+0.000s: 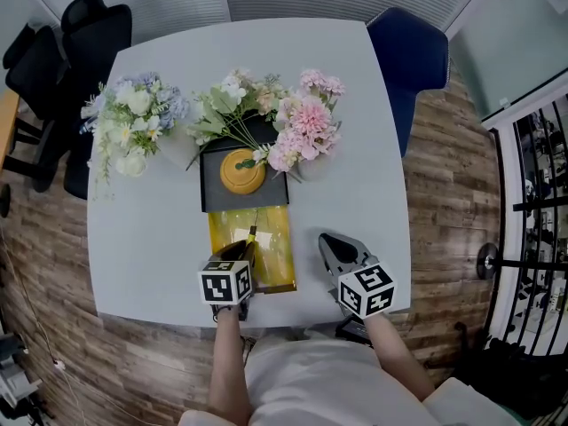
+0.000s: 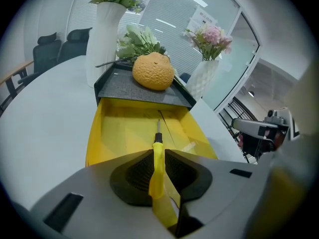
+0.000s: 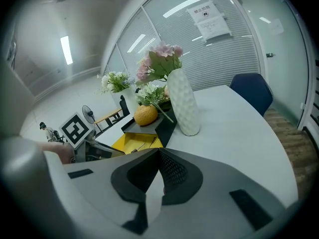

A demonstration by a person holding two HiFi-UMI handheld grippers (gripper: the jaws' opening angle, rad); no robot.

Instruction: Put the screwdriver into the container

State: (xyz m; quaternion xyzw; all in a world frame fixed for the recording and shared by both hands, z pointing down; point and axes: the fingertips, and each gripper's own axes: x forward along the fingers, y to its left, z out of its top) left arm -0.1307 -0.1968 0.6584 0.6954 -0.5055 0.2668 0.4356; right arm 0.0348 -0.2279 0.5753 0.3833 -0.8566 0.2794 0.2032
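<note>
My left gripper (image 2: 158,168) is shut on a yellow-handled screwdriver (image 2: 158,158), whose black collar and metal tip point forward over the yellow container (image 2: 114,133). In the head view the left gripper (image 1: 241,254) hangs over the near end of that yellow container (image 1: 277,260), with the screwdriver (image 1: 251,235) sticking out ahead. To the right of the container, my right gripper (image 1: 337,248) rests over the table, shut with nothing between its jaws. The right gripper (image 3: 158,176) view shows the container (image 3: 130,142) off to its left.
Behind the container stands a black tray (image 1: 217,199) carrying an orange textured ball (image 1: 241,170). White vases of flowers (image 1: 306,127) flank it, another bunch (image 1: 131,122) sits at the left. Dark chairs (image 1: 410,56) ring the grey table (image 1: 146,247), whose front edge is close.
</note>
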